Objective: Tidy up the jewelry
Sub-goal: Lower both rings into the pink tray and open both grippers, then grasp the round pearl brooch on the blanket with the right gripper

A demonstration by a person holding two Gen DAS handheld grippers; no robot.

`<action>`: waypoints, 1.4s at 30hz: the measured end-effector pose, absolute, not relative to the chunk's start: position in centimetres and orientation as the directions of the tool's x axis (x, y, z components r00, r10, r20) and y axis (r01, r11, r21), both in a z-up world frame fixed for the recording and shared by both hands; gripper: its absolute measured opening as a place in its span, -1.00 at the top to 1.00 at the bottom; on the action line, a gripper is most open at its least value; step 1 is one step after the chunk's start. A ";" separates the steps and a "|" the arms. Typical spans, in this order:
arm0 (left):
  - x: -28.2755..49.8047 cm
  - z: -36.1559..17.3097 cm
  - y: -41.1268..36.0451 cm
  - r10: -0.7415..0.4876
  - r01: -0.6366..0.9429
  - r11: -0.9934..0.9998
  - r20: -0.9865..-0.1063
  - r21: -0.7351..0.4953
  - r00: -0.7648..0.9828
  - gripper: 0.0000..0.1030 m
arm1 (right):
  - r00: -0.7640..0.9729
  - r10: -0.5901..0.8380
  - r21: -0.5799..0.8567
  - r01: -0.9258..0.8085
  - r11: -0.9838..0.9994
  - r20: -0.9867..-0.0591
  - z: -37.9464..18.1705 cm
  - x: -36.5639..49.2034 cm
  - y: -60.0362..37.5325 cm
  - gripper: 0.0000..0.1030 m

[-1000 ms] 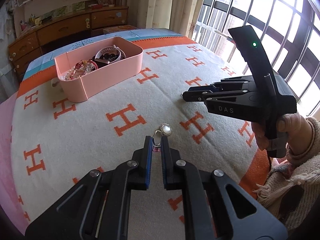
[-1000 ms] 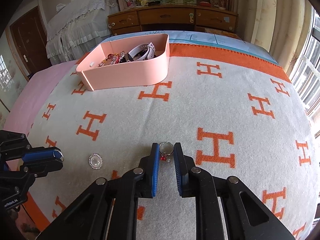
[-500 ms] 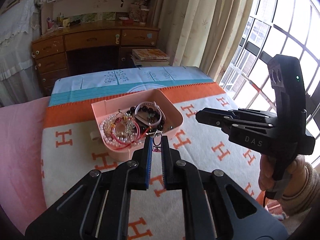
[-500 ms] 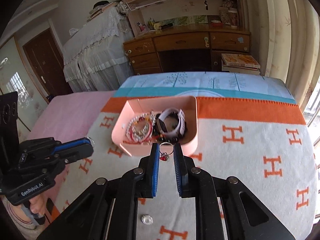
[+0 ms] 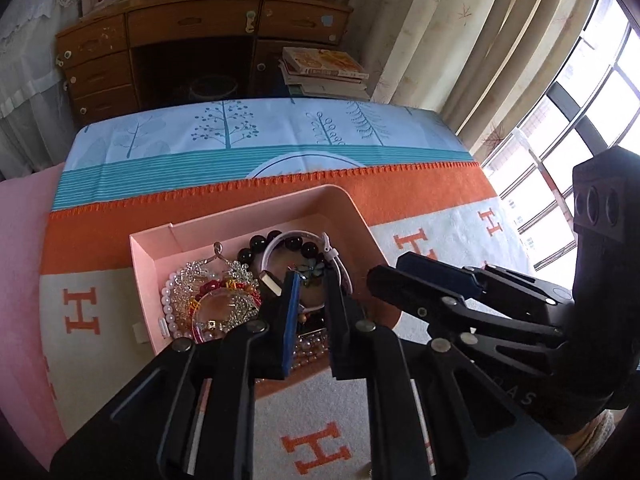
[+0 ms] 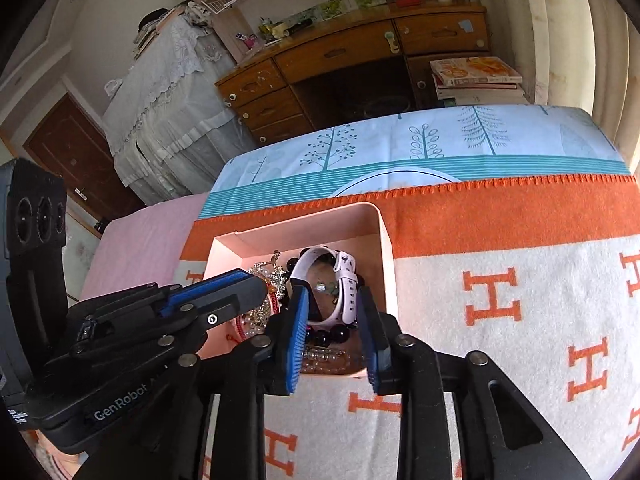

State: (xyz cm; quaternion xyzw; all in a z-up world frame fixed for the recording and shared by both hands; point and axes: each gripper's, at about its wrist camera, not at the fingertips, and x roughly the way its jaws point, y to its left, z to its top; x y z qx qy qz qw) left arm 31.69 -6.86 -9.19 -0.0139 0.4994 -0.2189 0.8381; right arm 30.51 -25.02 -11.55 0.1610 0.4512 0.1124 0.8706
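- The cream wool blanket with orange H letters and an orange border (image 5: 440, 208) is covering the bed, with a pale blue tree-print sheet (image 5: 240, 132) lying beyond its far edge.
- The wooden desk with drawers (image 6: 352, 64) is standing against the far wall, and a stack of books (image 5: 324, 72) is sitting beside it.
- The pink rectangular plastic box (image 5: 344, 208) is resting on the blanket near the orange border and is holding the jewelry.
- The left tool (image 5: 310, 292) is hovering over the box's near half with its fingers spread apart and nothing between them.
- The right tool (image 6: 334, 308) is hanging over the same box, just beside the left one, its fingers spread wide and gripping nothing.
- The pale pink watch with a silicone strap (image 6: 346, 280) is lying in the box's right part, ringed by a bracelet of dark round beads (image 5: 280, 240).
- A heap of pearl, crystal and red bead bracelets (image 5: 208, 300) is filling the box's left part.
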 end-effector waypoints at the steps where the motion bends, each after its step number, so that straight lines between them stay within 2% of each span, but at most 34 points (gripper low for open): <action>1: 31.6 -9.3 -6.8 -0.383 0.349 0.904 -0.833 -0.249 0.399 0.64 | 0.574 0.340 0.389 -0.041 0.920 -0.745 -11.8 30.3 -25.4 0.35; 2: 31.4 -9.5 -6.6 -0.382 0.345 0.905 -0.832 -0.249 0.402 0.55 | 0.578 0.343 0.395 -0.039 0.918 -0.740 -11.9 30.1 -25.7 0.34; 4: 30.7 -9.1 -6.0 -0.369 0.334 0.913 -0.825 -0.235 0.427 0.16 | 0.590 0.341 0.392 -0.044 0.919 -0.732 -11.6 29.3 -26.0 0.34; 6: 29.7 -8.5 -5.2 -0.364 0.323 0.918 -0.810 -0.229 0.460 0.00 | 0.606 0.327 0.376 -0.051 0.925 -0.725 -11.0 28.0 -26.1 0.34; 11: 26.2 -6.5 -3.6 -0.297 0.284 0.945 -0.785 -0.161 0.544 -0.02 | 0.635 0.305 0.329 -0.084 0.941 -0.710 -9.2 24.1 -25.5 0.34; 15: 22.5 -6.0 -1.7 -0.245 0.210 0.966 -0.783 -0.149 0.571 -0.27 | 0.653 0.304 0.295 -0.126 0.947 -0.694 -8.1 20.2 -24.4 0.34; 21: 17.7 -5.7 0.8 -0.205 0.136 0.979 -0.775 -0.155 0.598 -0.27 | 0.677 0.270 0.218 -0.163 0.962 -0.685 -7.0 14.8 -23.1 0.34; 26: 14.1 -5.8 1.6 -0.123 0.071 0.992 -0.761 -0.100 0.637 -0.29 | 0.677 0.264 0.197 -0.177 0.964 -0.687 -6.7 11.6 -22.6 0.33; 30: 12.2 -6.3 2.3 -0.137 0.052 0.989 -0.757 -0.136 0.639 -0.32 | 0.671 0.258 0.177 -0.187 0.966 -0.695 -7.0 9.9 -22.1 0.31; 36: 10.3 -8.3 2.7 -0.077 0.000 0.995 -0.762 -0.100 0.643 -0.33 | 0.613 0.268 0.159 -0.228 0.961 -0.744 -10.3 9.2 -20.7 0.31; 38: 10.1 -9.4 2.8 -0.090 0.000 0.993 -0.772 -0.116 0.629 -0.34 | 0.588 0.271 0.151 -0.245 0.958 -0.762 -11.9 9.0 -20.1 0.31; 42: 10.2 -12.1 3.1 -0.105 -0.012 0.990 -0.803 -0.139 0.586 -0.57 | 0.556 0.252 0.103 -0.285 0.953 -0.792 -14.9 8.7 -18.4 0.31</action>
